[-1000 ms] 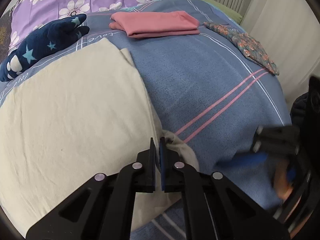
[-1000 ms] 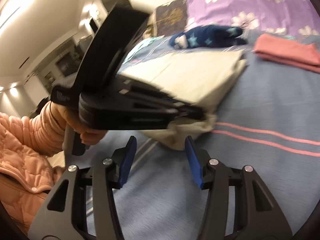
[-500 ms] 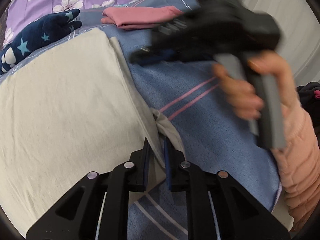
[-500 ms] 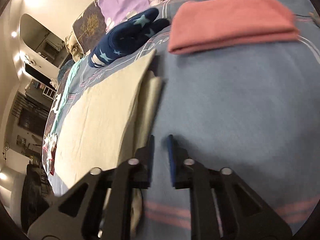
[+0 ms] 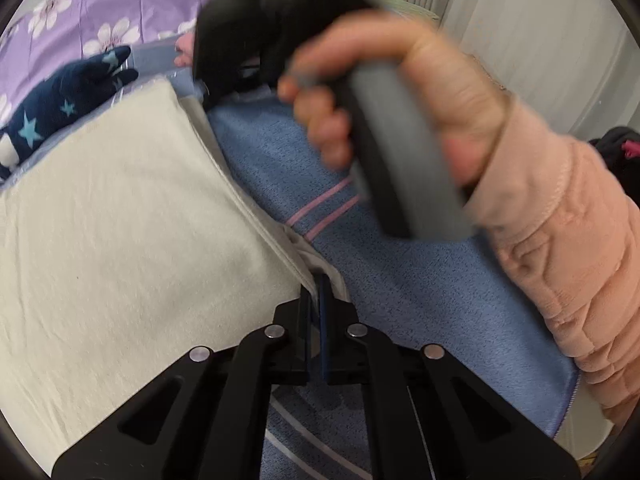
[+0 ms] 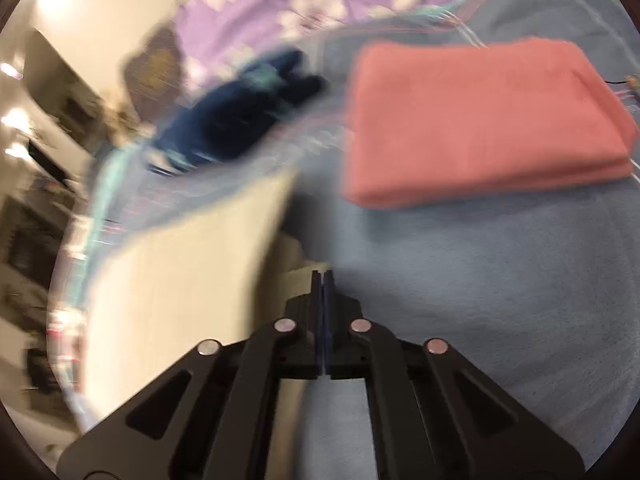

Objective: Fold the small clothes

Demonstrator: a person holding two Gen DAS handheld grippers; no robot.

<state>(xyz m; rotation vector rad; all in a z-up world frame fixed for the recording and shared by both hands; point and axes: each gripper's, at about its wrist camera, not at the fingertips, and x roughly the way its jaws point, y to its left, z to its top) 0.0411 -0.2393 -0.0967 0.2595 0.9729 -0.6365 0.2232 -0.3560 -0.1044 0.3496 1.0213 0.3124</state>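
A cream garment (image 5: 120, 220) lies folded on the blue bedspread (image 5: 400, 280). My left gripper (image 5: 316, 288) is shut on its near right corner, where the layers meet. My right gripper (image 6: 322, 280) is shut at the garment's far right edge (image 6: 180, 280); the blur hides whether cloth is between its fingers. In the left wrist view the right gripper's body (image 5: 280, 20) and the hand (image 5: 400, 92) holding it fill the upper middle, above the garment's far corner.
A folded pink garment (image 6: 480, 120) lies beyond the cream one. A navy star-patterned soft item (image 5: 60, 100) sits at the far left by the purple floral bedding (image 5: 100, 8). A pink padded sleeve (image 5: 560, 260) crosses the right.
My right gripper moved from beside the left one to the garment's far right edge and closed. My left gripper opened slightly, then shut again on the near corner.
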